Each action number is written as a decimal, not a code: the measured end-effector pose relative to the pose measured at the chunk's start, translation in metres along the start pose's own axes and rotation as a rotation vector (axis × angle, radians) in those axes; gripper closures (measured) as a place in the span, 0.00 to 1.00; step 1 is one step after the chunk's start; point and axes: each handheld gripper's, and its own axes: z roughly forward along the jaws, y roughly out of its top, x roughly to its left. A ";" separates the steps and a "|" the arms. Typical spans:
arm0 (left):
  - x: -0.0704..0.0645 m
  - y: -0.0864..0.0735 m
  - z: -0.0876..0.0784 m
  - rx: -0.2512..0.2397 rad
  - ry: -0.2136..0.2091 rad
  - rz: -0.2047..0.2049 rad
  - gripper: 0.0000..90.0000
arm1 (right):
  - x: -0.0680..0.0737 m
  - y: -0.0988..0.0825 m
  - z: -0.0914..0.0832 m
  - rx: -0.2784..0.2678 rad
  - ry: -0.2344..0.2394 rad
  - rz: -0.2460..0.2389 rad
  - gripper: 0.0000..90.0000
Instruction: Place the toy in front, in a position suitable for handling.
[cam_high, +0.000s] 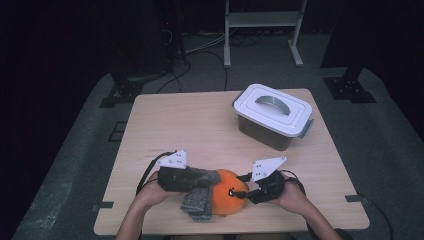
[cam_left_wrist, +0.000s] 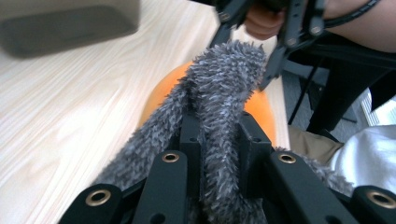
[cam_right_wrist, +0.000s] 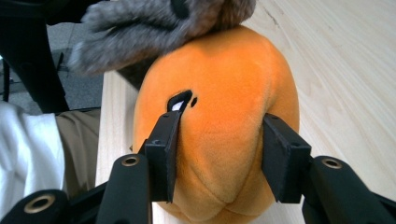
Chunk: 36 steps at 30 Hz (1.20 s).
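An orange plush toy (cam_high: 229, 194) lies near the table's front edge, with a grey fuzzy cloth (cam_high: 199, 200) draped over its left side and hanging down in front of it. My left gripper (cam_high: 212, 176) reaches in from the left. In the left gripper view my left gripper (cam_left_wrist: 219, 135) is shut on a fold of the grey cloth (cam_left_wrist: 226, 79), with the orange plush (cam_left_wrist: 163, 88) behind it. My right gripper (cam_high: 245, 192) comes from the right. Its jaws (cam_right_wrist: 219, 144) press into both sides of the plush (cam_right_wrist: 219, 79), below the cloth (cam_right_wrist: 154, 23).
A dark storage box with a white handled lid (cam_high: 272, 112) stands at the back right of the wooden table (cam_high: 190, 120). Beyond the table are a white frame (cam_high: 262, 25), cables on the floor and dark stands. The person's lap sits close under the front edge.
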 end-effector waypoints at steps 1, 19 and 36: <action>0.002 -0.002 -0.001 0.000 -0.001 -0.008 0.84 | -0.001 -0.001 -0.001 0.001 0.012 0.012 0.56; -0.012 0.005 0.018 0.045 -0.106 0.063 0.84 | -0.013 -0.001 0.009 0.000 0.021 0.157 0.45; -0.003 0.010 0.015 -0.023 -0.009 -0.002 0.84 | -0.002 0.004 -0.003 -0.013 -0.015 0.012 0.51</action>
